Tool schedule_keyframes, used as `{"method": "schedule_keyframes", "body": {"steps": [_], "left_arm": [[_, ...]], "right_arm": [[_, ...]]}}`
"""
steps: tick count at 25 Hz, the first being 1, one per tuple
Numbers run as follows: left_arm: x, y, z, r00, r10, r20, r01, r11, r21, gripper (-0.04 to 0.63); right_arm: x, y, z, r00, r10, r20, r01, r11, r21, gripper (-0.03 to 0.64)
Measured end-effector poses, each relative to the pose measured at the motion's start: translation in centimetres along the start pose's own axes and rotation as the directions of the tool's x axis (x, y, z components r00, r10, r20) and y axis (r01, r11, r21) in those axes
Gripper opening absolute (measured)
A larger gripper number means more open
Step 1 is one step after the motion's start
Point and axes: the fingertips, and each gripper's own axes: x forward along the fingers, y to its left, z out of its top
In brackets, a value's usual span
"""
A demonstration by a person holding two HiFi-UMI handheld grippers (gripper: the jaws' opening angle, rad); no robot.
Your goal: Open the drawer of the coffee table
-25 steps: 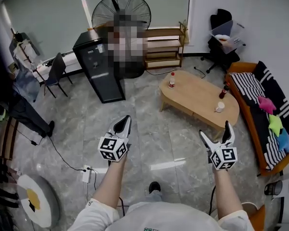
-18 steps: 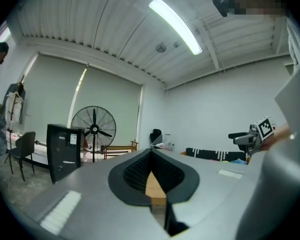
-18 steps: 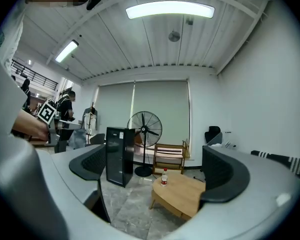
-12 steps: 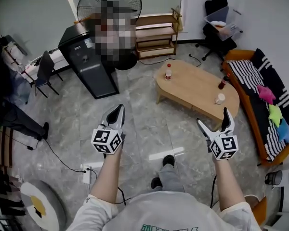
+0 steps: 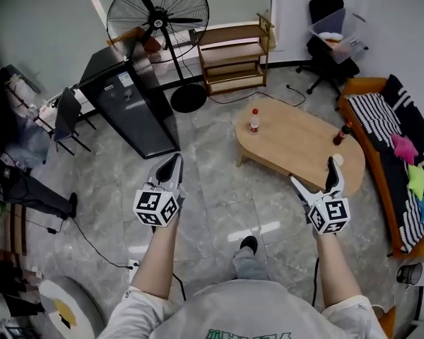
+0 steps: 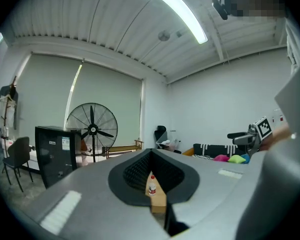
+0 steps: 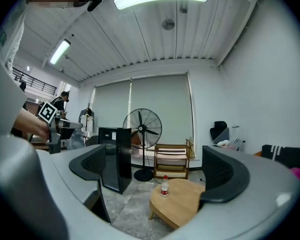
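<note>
The oval wooden coffee table point(image 5: 297, 143) stands on the grey tiled floor ahead and to the right. On it are a red-labelled bottle point(image 5: 253, 121), a dark bottle point(image 5: 341, 134) and a white cup point(image 5: 337, 159). I cannot make out a drawer from here. My left gripper point(image 5: 172, 168) is shut and empty, held over the floor left of the table. My right gripper point(image 5: 314, 175) is open and empty, just short of the table's near edge. In the right gripper view the table point(image 7: 182, 201) and bottle point(image 7: 164, 185) lie between the jaws, well ahead.
A large standing fan point(image 5: 157, 20), a black cabinet point(image 5: 131, 108) and a low wooden shelf point(image 5: 233, 58) stand at the back. An orange sofa point(image 5: 403, 161) with striped cover runs along the right. An office chair point(image 5: 328, 41) is behind the table. A cable and power strip point(image 5: 134, 263) lie on the floor.
The person has stepped forward, and the table now lies nearer the right gripper. Both grippers keep their pose, left shut and right open.
</note>
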Motion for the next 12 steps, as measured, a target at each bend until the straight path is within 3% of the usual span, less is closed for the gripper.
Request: {"method": "schedule_keyframes", "body": {"steps": [6,12], "left_arm": [[7.4,1.4,0.6,1.000,-0.017,-0.012,0.018,1.000,0.009,-0.002],[12.3,1.9,0.2,0.998,-0.055,-0.038,0.055,0.998,0.001,-0.002]], "right_arm": [[6.2,-2.8,-1.3,0.999,0.022,-0.040,-0.021,1.000,0.018,0.589],[8.6,-4.2,-1.5,0.998,0.009,-0.063,-0.008,1.000,0.019,0.589]]}}
